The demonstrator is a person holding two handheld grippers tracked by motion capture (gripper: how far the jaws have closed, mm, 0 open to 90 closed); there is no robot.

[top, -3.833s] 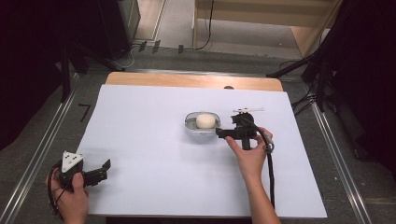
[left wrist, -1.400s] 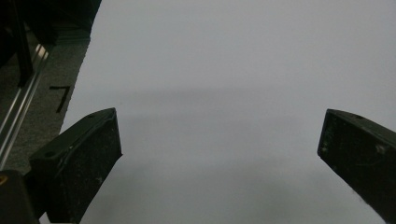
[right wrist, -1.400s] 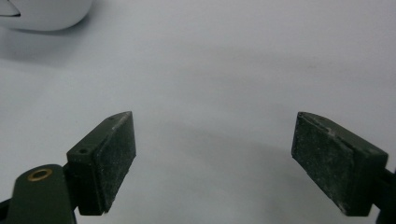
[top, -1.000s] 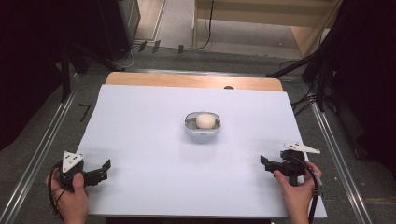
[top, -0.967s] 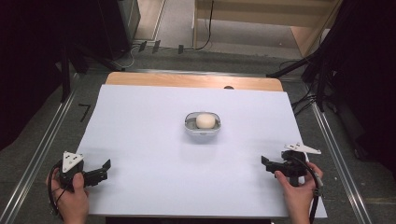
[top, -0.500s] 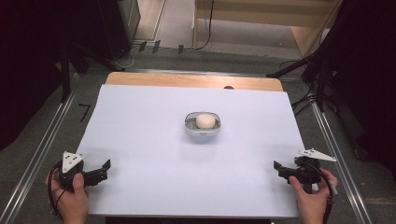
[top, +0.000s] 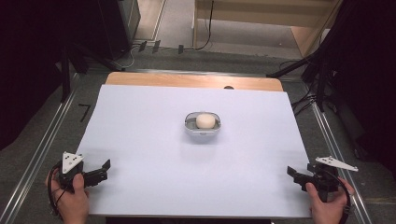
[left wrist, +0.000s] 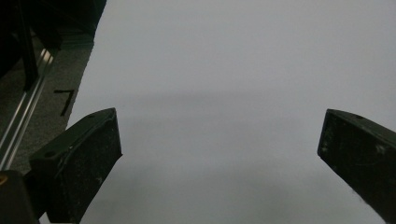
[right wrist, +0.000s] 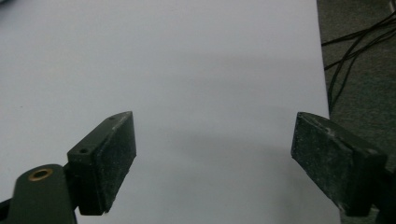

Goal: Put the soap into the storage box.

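Observation:
A small clear bowl (top: 202, 131) sits in the middle of the white table sheet (top: 149, 121), with a round cream lump (top: 205, 121) inside it. My left gripper (top: 105, 165) rests at the front left corner, held by a hand. In the left gripper view its jaws (left wrist: 219, 144) stand wide apart over bare sheet. My right gripper (top: 292, 171) is at the front right corner, far from the bowl. Its jaws (right wrist: 215, 140) have just been closing a little, but they are open with nothing between them.
A strip of wooden tabletop (top: 191, 80) shows past the sheet's far edge. Metal rails (top: 44, 140) run along both sides on the grey floor. Cables (right wrist: 355, 51) lie just past the sheet's right edge, and dark stands (top: 322, 70) are at the back right.
The right hand has left the bowl and slid to the right, down to the sheet's front right corner. The left hand has stayed put.

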